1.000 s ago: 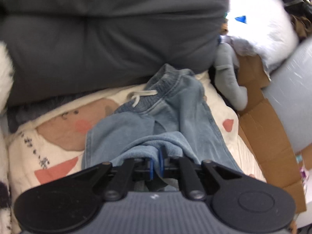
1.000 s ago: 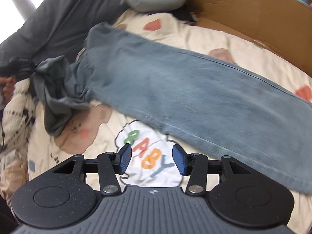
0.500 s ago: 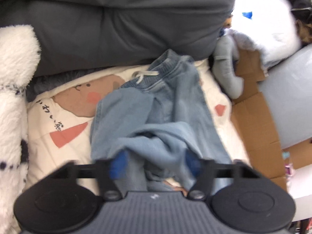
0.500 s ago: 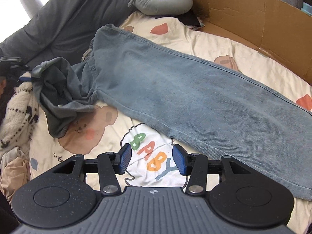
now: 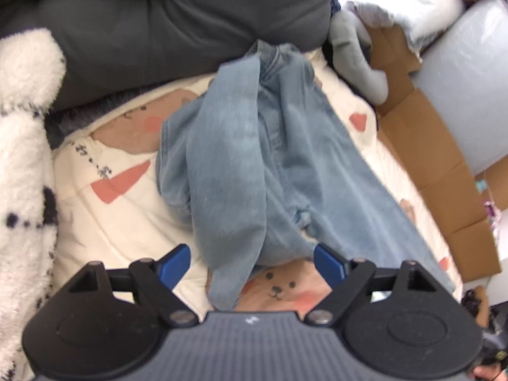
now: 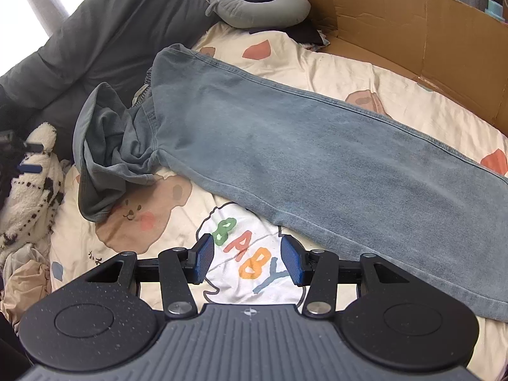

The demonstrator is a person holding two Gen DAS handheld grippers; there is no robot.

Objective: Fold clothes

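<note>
Light blue jeans (image 5: pixel 254 158) lie on a cream cartoon-print quilt (image 5: pixel 120 222). One leg is folded back over the other, and its hem droops toward me. My left gripper (image 5: pixel 252 262) stands wide with its jaws closing; the hem lies between the blue pads (image 5: pixel 177 260), which do not press it. In the right wrist view the other leg of the jeans (image 6: pixel 317 158) stretches flat across the quilt (image 6: pixel 397 82), and the bunched leg (image 6: pixel 108 146) sits at the left. My right gripper (image 6: pixel 248 258) hovers open over the "BABY" print, holding nothing.
A dark grey cushion (image 5: pixel 174 25) runs along the far side. A white fluffy throw (image 5: pixel 25 158) lies at the left. A grey neck pillow (image 6: pixel 260 3) and a wall of cardboard (image 6: pixel 412 25) border the far right edge.
My left gripper let go of the jeans leg, opened wide and drew back; the leg dropped onto the other one. The right gripper kept still.
</note>
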